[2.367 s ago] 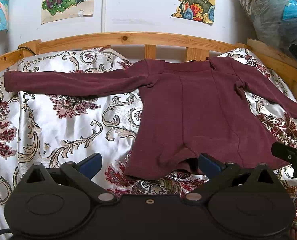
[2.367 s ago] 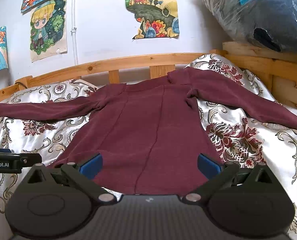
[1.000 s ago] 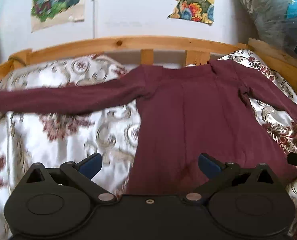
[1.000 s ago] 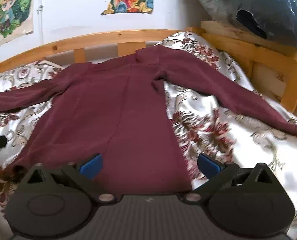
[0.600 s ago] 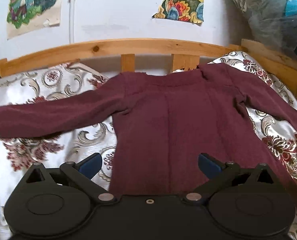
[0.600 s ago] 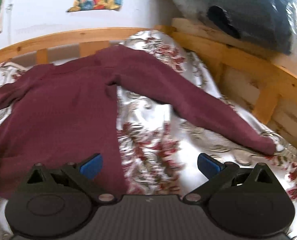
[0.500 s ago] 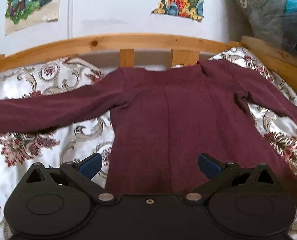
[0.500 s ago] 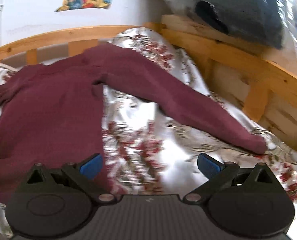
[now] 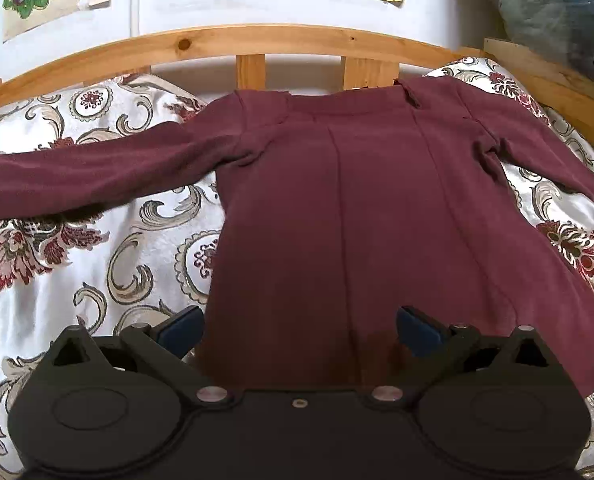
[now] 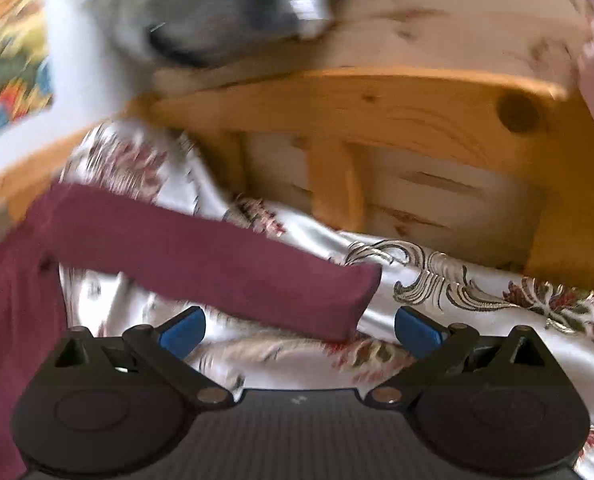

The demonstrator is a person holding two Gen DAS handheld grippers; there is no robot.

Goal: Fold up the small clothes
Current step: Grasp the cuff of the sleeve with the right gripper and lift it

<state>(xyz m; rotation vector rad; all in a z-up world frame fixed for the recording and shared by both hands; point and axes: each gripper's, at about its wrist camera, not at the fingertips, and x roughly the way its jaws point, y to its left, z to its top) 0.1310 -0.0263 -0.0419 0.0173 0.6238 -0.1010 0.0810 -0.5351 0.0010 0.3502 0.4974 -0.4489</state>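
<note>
Maroon long-sleeved top spread flat, neck toward the wooden headboard, on a bed covered with a shiny floral bedspread. In the left wrist view the garment's body fills the centre, its hem at 6 o'clock running under the left gripper, whose jaws stand wide apart with nothing between them. One sleeve stretches out toward 9 o'clock; the other trails off toward 3 o'clock.

The big change is on the right. Half a second ago the right wrist camera looked across the top's body and its outstretched sleeve from some way off; now it has swung round and dropped in close, blurred by motion, so the right sleeve's cuff lies just ahead of the right gripper, at about 12 o'clock between the open blue fingertips. Those jaws are also apart and empty. The wooden bed rail looms just behind the cuff.

This likely means the first fold is about to begin: the right gripper seems lined up to pinch the cuff and carry the sleeve across the body, while the left waits over the hem. No fold has been made yet
</note>
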